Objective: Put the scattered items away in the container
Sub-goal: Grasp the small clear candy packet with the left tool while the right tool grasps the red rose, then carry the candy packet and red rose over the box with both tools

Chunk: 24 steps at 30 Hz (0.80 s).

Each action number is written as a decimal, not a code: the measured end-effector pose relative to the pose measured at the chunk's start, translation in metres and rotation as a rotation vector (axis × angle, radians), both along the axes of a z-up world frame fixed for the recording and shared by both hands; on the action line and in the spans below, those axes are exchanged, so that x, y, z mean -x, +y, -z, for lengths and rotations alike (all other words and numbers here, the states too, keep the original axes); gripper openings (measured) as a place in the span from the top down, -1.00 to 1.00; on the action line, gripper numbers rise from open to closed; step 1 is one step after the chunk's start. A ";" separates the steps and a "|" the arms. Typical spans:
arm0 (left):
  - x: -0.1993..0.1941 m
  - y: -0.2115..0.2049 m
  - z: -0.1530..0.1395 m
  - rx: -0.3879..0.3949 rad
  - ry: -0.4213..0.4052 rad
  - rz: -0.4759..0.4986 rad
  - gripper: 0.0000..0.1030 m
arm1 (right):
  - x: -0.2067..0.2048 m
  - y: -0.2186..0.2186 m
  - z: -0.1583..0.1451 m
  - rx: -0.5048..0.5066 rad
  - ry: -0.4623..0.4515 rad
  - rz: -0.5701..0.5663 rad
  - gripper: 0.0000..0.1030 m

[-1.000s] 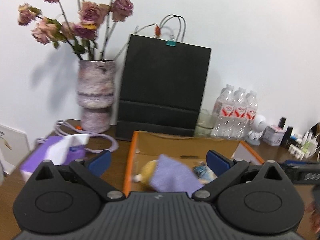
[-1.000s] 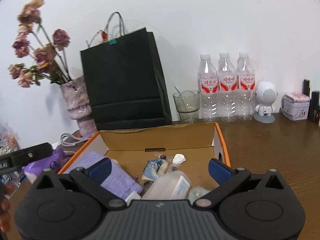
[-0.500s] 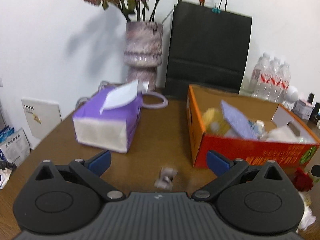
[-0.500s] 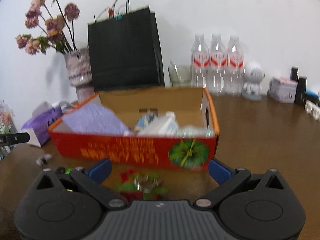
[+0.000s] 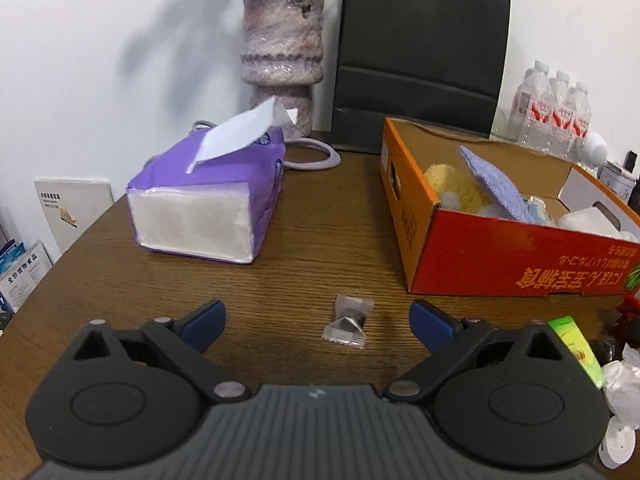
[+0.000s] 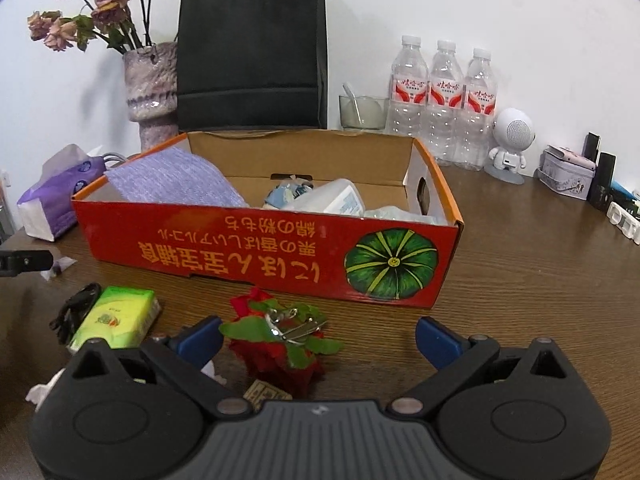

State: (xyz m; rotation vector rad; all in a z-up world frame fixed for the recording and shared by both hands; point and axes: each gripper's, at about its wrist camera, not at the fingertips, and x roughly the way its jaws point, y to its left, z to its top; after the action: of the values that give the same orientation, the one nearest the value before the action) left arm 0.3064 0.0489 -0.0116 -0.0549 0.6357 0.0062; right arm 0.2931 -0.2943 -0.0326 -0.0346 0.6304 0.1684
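An orange-red cardboard box (image 6: 264, 256) (image 5: 416, 216) stands on the brown table, holding a purple cloth (image 6: 172, 180), a yellow plush (image 5: 456, 188) and other items. My left gripper (image 5: 318, 320) is open and empty; a small clear wrapped piece (image 5: 348, 322) lies on the table between its fingers. My right gripper (image 6: 318, 334) is open and empty; a red flower with green leaves and a metal clip (image 6: 280, 336) lies between its fingers. A green packet (image 6: 116, 316) (image 5: 576, 348) and a black cord (image 6: 72, 308) lie left of the flower.
A purple tissue pack (image 5: 212, 200) sits left of the box. A vase (image 5: 284, 56), a black paper bag (image 6: 252, 48), water bottles (image 6: 440, 100), a glass, a white figurine (image 6: 510, 144) and a tin line the back wall. White crumpled bits (image 5: 624, 384) lie near the front.
Both grippers have pulled back from over the box and come down low in front of it. The left now faces the small wrapped piece, the right the red flower.
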 end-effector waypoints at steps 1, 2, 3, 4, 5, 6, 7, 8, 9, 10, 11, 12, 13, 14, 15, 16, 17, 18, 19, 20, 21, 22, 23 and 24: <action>-0.002 -0.002 0.002 -0.006 0.008 0.012 -0.83 | -0.001 0.001 0.001 0.000 0.004 0.002 -0.97; -0.005 -0.004 0.004 -0.016 0.018 0.027 -0.64 | -0.003 0.001 0.002 0.000 0.009 0.002 -0.97; -0.008 -0.007 0.007 -0.029 0.034 0.038 -0.49 | -0.004 0.002 0.003 0.001 0.014 0.002 -0.95; -0.009 -0.010 0.010 -0.052 0.030 0.039 -0.25 | -0.007 0.002 0.004 0.000 0.019 0.004 -0.83; -0.008 -0.011 0.009 -0.063 0.020 0.041 0.16 | -0.009 0.003 0.004 -0.004 0.026 0.000 -0.66; -0.007 -0.010 0.008 -0.043 0.021 0.053 0.39 | -0.010 0.003 0.005 -0.011 0.034 -0.005 -0.05; -0.005 -0.010 0.006 -0.025 0.022 0.063 0.55 | -0.012 0.003 0.005 -0.025 0.048 -0.016 0.01; -0.002 -0.009 0.004 -0.015 0.009 0.069 0.55 | -0.012 0.003 0.005 -0.031 0.053 -0.021 0.01; 0.001 -0.010 0.003 -0.026 -0.005 0.068 0.55 | -0.009 0.004 0.005 -0.028 0.046 -0.027 0.02; 0.005 -0.012 0.001 -0.041 -0.024 0.063 0.55 | -0.006 0.005 0.003 -0.027 0.035 -0.031 0.02; 0.007 -0.013 -0.001 -0.044 -0.037 0.061 0.55 | -0.004 0.005 0.002 -0.032 0.024 -0.031 0.02; 0.009 -0.014 -0.002 -0.040 -0.044 0.065 0.55 | -0.002 0.005 0.000 -0.036 0.014 -0.029 0.02; 0.011 -0.014 -0.004 -0.035 -0.050 0.069 0.55 | 0.000 0.005 -0.002 -0.037 0.001 -0.024 0.02; 0.013 -0.015 -0.004 -0.035 -0.054 0.072 0.55 | 0.001 0.004 -0.003 -0.039 -0.005 -0.021 0.02; 0.014 -0.016 -0.005 -0.037 -0.057 0.075 0.55 | 0.001 0.003 -0.003 -0.045 -0.008 -0.019 0.03; 0.015 -0.017 -0.005 -0.037 -0.058 0.078 0.55 | 0.002 0.002 -0.004 -0.050 -0.010 -0.016 0.03; 0.016 -0.018 -0.005 -0.035 -0.060 0.080 0.55 | 0.002 0.001 -0.004 -0.052 -0.011 -0.014 0.03; 0.017 -0.019 -0.005 -0.035 -0.063 0.081 0.55 | 0.002 0.000 -0.005 -0.053 -0.014 -0.012 0.03; 0.017 -0.020 -0.007 -0.037 -0.068 0.083 0.55 | 0.003 0.000 -0.005 -0.054 -0.017 -0.012 0.03; 0.018 -0.021 -0.008 -0.040 -0.075 0.085 0.55 | 0.004 -0.001 -0.006 -0.055 -0.020 -0.014 0.03; 0.020 -0.023 -0.009 -0.041 -0.081 0.086 0.55 | 0.005 0.000 -0.007 -0.056 -0.023 -0.016 0.03; 0.021 -0.024 -0.011 -0.041 -0.089 0.089 0.55 | 0.005 0.000 -0.008 -0.056 -0.028 -0.017 0.03; 0.024 -0.026 -0.013 -0.040 -0.097 0.092 0.55 | 0.007 0.000 -0.009 -0.056 -0.033 -0.019 0.03; 0.027 -0.028 -0.015 -0.036 -0.107 0.098 0.55 | 0.008 0.000 -0.009 -0.056 -0.037 -0.020 0.03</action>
State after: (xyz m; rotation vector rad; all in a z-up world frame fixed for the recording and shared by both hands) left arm 0.2795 0.0210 0.0036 0.0111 0.5303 -0.0791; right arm 0.2848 -0.2941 -0.0232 0.0102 0.5879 0.2047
